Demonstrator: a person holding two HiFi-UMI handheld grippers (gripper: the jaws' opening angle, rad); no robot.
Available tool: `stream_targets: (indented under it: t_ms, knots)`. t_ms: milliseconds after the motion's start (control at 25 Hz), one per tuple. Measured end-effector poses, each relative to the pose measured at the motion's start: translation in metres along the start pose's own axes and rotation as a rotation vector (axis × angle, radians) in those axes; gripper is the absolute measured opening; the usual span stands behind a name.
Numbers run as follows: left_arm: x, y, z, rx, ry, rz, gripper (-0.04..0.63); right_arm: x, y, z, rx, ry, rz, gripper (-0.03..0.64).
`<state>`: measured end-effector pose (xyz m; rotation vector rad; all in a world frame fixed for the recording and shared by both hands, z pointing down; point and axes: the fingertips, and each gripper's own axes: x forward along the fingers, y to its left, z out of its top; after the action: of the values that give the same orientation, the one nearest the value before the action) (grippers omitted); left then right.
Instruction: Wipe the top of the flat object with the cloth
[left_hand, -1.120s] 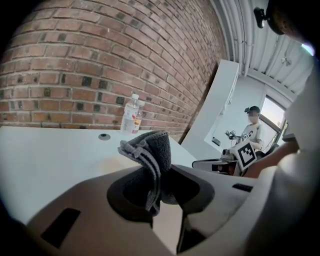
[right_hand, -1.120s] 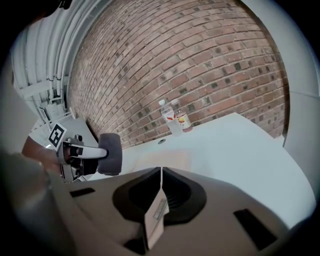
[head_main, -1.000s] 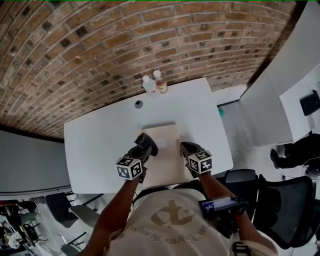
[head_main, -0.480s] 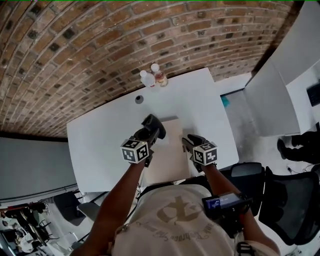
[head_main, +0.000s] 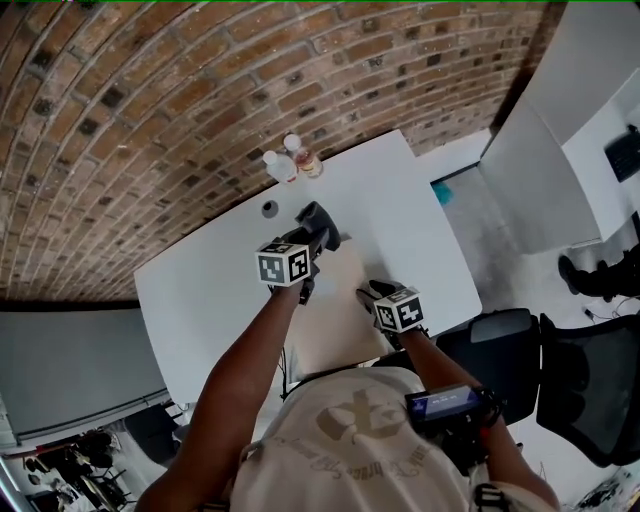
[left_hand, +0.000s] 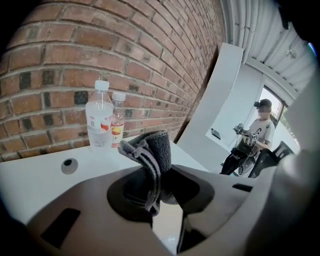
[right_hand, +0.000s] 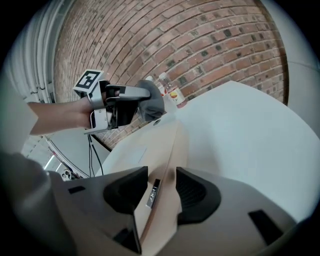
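The flat beige board (head_main: 335, 312) lies on the white table (head_main: 200, 290) in front of me. My left gripper (head_main: 316, 236) is shut on a folded grey cloth (head_main: 320, 220) at the board's far end; in the left gripper view the cloth (left_hand: 152, 150) sticks up out of the left gripper (left_hand: 155, 186). My right gripper (head_main: 369, 294) sits at the board's near right edge. Its jaws have just been opening and now stand open. In the right gripper view the board's edge (right_hand: 157, 165) runs between the right gripper's (right_hand: 160, 192) pads without being pressed. That view also shows the left gripper (right_hand: 131, 100) holding the cloth (right_hand: 153, 106).
Two plastic bottles (head_main: 290, 160) stand at the table's far edge by the brick wall, with a round cable grommet (head_main: 268, 208) near them. Black office chairs (head_main: 585, 390) stand to my right. A person (left_hand: 252, 140) is in the background of the left gripper view.
My left gripper has carried the cloth from the board's near part to its far end. The right gripper's jaws have opened and sunk a little at the board's near right edge.
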<state>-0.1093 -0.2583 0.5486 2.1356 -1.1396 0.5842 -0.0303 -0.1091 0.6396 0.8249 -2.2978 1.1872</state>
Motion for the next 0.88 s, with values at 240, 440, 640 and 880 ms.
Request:
stream_targets:
  t_ms: [240, 440, 640, 880]
  knots:
    - [0.037, 0.008, -0.002, -0.022, 0.068, -0.027, 0.107, 0.005, -0.001, -0.001, 0.047, 0.016, 0.018, 0.184]
    - [0.069, 0.004, -0.018, -0.018, 0.168, -0.061, 0.106, 0.006, -0.001, -0.005, 0.044, 0.03, 0.027, 0.185]
    - [0.093, 0.005, -0.031, 0.01, 0.267, -0.04, 0.106, 0.007, -0.003, -0.006, 0.031, 0.042, 0.012, 0.186]
    - [0.099, 0.005, -0.05, 0.035, 0.405, -0.06, 0.104, 0.007, -0.003, -0.007, 0.009, 0.072, -0.021, 0.186]
